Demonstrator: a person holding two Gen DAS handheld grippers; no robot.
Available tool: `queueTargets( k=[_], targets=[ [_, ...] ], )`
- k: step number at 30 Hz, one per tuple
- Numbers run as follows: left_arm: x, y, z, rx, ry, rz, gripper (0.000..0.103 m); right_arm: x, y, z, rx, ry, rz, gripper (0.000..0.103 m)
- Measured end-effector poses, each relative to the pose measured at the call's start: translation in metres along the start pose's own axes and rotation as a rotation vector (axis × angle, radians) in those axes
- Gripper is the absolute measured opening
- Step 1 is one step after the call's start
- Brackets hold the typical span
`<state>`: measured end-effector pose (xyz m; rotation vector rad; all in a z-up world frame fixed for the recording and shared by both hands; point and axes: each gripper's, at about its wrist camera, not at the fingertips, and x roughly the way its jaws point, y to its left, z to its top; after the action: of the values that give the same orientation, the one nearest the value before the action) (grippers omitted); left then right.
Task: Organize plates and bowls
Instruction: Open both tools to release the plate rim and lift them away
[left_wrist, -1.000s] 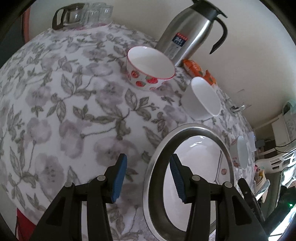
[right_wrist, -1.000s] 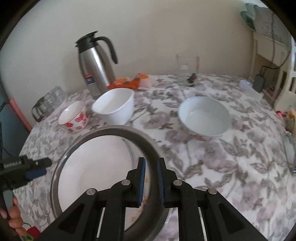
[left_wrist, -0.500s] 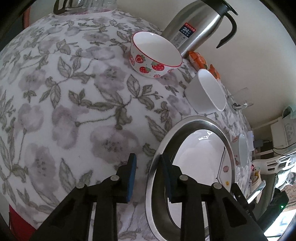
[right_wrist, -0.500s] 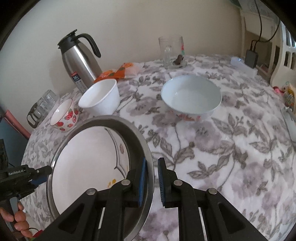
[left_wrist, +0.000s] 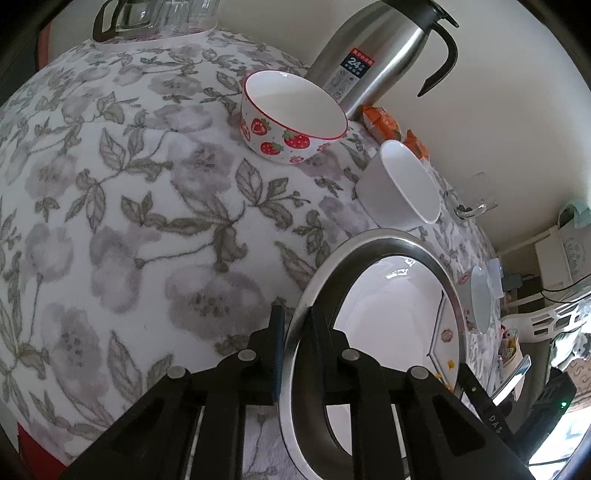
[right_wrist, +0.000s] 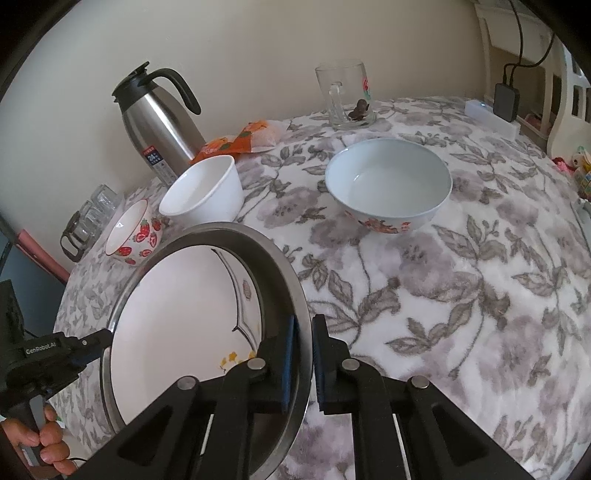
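Observation:
A steel dish (left_wrist: 388, 236) (right_wrist: 229, 227) with a white plate (left_wrist: 388, 314) (right_wrist: 177, 314) lying in it sits on the flowered tablecloth. My left gripper (left_wrist: 297, 332) is closing on the dish's near rim, which stands between its blue pads. Across the dish, my right gripper (right_wrist: 304, 339) is also closing, its pads on either side of the rim. A strawberry bowl (left_wrist: 291, 110) (right_wrist: 133, 232), a plain white bowl (left_wrist: 402, 188) (right_wrist: 207, 192) and a wide pale bowl (right_wrist: 388, 181) stand apart beyond the dish.
A steel thermos jug (right_wrist: 159, 122) and an orange snack packet (right_wrist: 243, 138) stand by the wall. A glass mug (right_wrist: 345, 96) is at the back, and a glass jug (left_wrist: 147, 18) sits at the table's far edge. A hand (right_wrist: 51, 446) holds the left gripper.
The left jaws have gone from wide apart to closed on the dish's rim. The right gripper has sunk a little and rolled, with the rim still between its pads.

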<state>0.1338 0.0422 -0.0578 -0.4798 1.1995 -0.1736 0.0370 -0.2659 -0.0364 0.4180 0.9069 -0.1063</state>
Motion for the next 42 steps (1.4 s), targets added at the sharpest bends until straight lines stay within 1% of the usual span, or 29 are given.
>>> queueTargets(
  k=[4,9,12,15,17,19,21,23,26,29,34,37,38,39,40,41,42],
  targets=[
    [0.0,0.001,0.001,-0.006,-0.001,-0.006,0.014,0.002,0.001,0.001,0.002,0.002,0.0,0.011],
    [-0.002,0.008,0.002,-0.047,0.014,-0.034,0.015,0.001,0.0,0.002,0.009,0.009,0.01,0.011],
    [-0.004,0.009,0.001,-0.062,0.021,-0.04,0.015,-0.007,0.001,0.005,0.007,-0.016,-0.001,0.012],
    [-0.013,0.005,0.002,-0.042,-0.018,-0.015,0.015,-0.021,0.006,0.01,-0.03,-0.066,-0.037,0.012],
    [-0.024,0.0,0.004,-0.017,-0.049,-0.023,0.015,-0.028,0.009,0.012,-0.032,-0.079,-0.014,0.012],
    [-0.031,-0.009,0.002,0.024,-0.055,-0.046,0.015,-0.032,0.014,0.014,-0.035,-0.082,0.024,0.012],
    [-0.028,-0.021,-0.002,0.083,-0.027,-0.044,0.015,-0.031,0.019,0.014,-0.041,-0.069,0.054,0.012],
    [-0.02,-0.028,-0.006,0.109,0.008,-0.041,0.015,-0.025,0.022,0.013,-0.043,-0.04,0.071,0.012],
    [-0.007,-0.029,-0.011,0.097,0.08,-0.06,0.015,-0.014,0.024,0.008,-0.043,0.005,0.063,0.012],
    [0.001,-0.029,-0.015,0.093,0.12,-0.06,0.015,-0.005,0.024,0.004,-0.035,0.042,0.071,0.013],
    [-0.004,-0.029,-0.017,0.081,0.109,-0.058,0.015,-0.003,0.017,0.004,-0.004,0.05,0.078,0.013],
    [-0.017,-0.027,-0.014,0.071,0.07,-0.073,0.015,0.002,0.013,0.003,0.019,0.072,0.077,0.013],
    [-0.019,-0.027,-0.013,0.072,0.058,-0.067,0.018,0.002,0.012,0.003,0.022,0.072,0.083,0.013],
    [-0.02,-0.027,-0.012,0.07,0.055,-0.054,0.026,0.001,0.011,0.004,0.027,0.07,0.085,0.013],
    [-0.019,-0.026,-0.011,0.064,0.055,-0.045,0.03,-0.001,0.01,0.005,0.036,0.061,0.082,0.013],
    [-0.018,-0.025,-0.011,0.059,0.058,-0.042,0.033,-0.002,0.009,0.006,0.045,0.054,0.085,0.013],
    [-0.016,-0.024,-0.01,0.056,0.067,-0.044,0.033,-0.003,0.007,0.007,0.053,0.052,0.09,0.013]
  ],
)
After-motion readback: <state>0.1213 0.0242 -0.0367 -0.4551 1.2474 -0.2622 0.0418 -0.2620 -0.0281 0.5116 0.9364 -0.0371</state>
